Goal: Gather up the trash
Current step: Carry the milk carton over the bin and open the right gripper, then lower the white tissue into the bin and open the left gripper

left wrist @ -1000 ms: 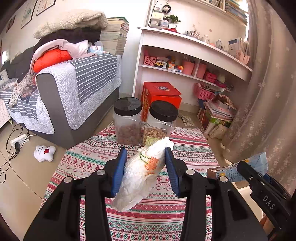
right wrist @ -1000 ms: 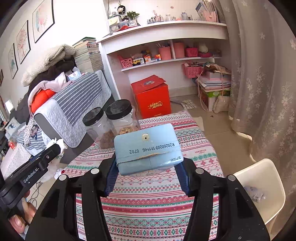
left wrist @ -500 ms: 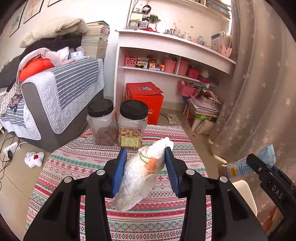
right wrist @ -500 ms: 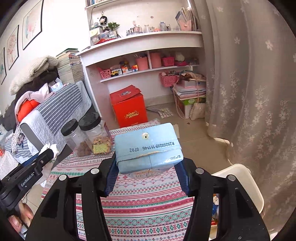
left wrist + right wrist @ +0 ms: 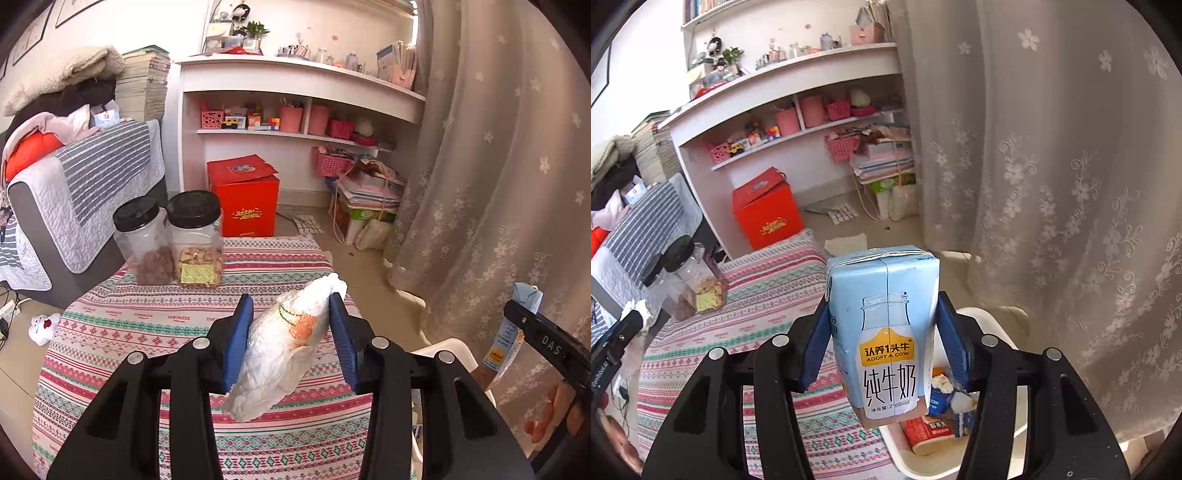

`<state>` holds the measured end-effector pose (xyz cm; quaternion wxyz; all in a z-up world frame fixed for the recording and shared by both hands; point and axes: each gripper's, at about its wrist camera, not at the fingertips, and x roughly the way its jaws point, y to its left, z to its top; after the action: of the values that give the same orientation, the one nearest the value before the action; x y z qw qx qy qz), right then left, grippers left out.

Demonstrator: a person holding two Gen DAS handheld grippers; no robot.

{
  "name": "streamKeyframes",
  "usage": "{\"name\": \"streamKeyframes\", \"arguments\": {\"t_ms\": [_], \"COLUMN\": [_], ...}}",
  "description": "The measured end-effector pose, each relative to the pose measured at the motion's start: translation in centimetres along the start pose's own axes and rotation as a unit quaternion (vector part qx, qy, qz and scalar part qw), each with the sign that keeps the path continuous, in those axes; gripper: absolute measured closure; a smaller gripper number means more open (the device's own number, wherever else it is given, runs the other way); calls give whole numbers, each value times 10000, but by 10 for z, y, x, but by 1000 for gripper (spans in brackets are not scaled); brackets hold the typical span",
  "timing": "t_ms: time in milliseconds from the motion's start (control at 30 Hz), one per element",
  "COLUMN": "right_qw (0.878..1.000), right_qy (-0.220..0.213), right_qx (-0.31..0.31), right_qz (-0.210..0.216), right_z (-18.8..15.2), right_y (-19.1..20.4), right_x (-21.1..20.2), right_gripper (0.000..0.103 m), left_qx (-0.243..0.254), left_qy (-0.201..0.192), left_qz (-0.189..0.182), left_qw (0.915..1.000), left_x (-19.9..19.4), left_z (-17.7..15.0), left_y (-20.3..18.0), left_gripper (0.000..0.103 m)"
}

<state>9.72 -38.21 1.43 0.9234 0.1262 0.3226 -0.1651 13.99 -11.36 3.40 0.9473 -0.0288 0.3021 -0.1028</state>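
Observation:
My left gripper (image 5: 291,332) is shut on a crumpled white wrapper (image 5: 284,350) with green and orange print, held above the right edge of the patterned table (image 5: 147,332). My right gripper (image 5: 882,332) is shut on a light blue milk carton (image 5: 886,332), held upright over a white trash bin (image 5: 934,465) beside the table. The bin holds a red cup and other packaging. The right gripper and carton also show at the right edge of the left wrist view (image 5: 513,332).
Two clear jars with black lids (image 5: 192,240) stand at the table's far edge. A red box (image 5: 247,199), white shelves (image 5: 295,96) and a stack of papers are behind. A lace curtain (image 5: 1052,184) hangs right; a sofa (image 5: 74,184) stands left.
Both grippers swung right toward the bin. The milk carton tipped from end-on to upright over the bin. The left gripper still holds the wrapper.

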Motion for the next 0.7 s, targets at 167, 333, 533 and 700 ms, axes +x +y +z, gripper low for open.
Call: {"name": "streamKeyframes", "arguments": {"t_ms": [167,333,533,700], "right_qw": [9994,9965,9895,9839], "right_qy": [-63,-279,-503,-736], "right_qx": [272,663,1098,1094], "right_qz": [-203,-416,-798,-1208], "right_z": [1,7,10,8], "right_y": [-43,-85,-130,-145], "right_x": [-4,-14,-25,-36], "right_gripper": [26,20,12,7], "left_qx": [112,282,549,587], "left_qy": [70,316,541,707], "left_qz": [-278,-679,-1151,-1352], "left_qw": [9995,9968,9904,9866], "left_x": [9,25,41,51], "left_z": [-3,-13,-28,-31], "left_y": [-36,-88,-157,-196], "left_gripper": [61,61,59,24]}}
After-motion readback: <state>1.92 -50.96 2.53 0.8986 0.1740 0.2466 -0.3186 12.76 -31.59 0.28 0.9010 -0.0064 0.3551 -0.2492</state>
